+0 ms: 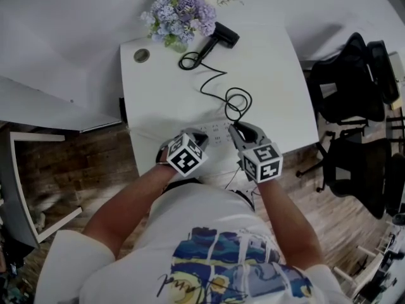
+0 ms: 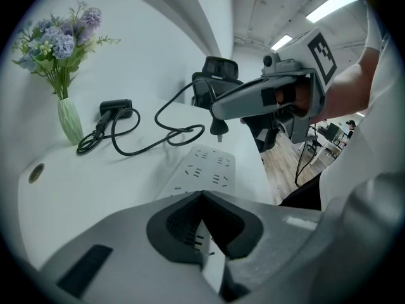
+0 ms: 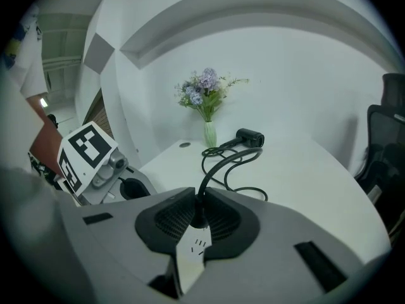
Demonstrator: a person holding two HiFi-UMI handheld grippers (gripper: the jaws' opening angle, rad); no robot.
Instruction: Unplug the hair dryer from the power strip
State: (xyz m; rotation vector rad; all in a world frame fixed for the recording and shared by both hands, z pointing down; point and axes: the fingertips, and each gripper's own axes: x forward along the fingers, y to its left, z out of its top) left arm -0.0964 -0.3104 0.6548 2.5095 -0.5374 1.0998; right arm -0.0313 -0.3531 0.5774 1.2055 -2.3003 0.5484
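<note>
Right tongs [image 3: 198,202] grip plug [image 2: 219,127]; vase [image 2: 69,120] holds flowers [image 2: 60,43].
</note>
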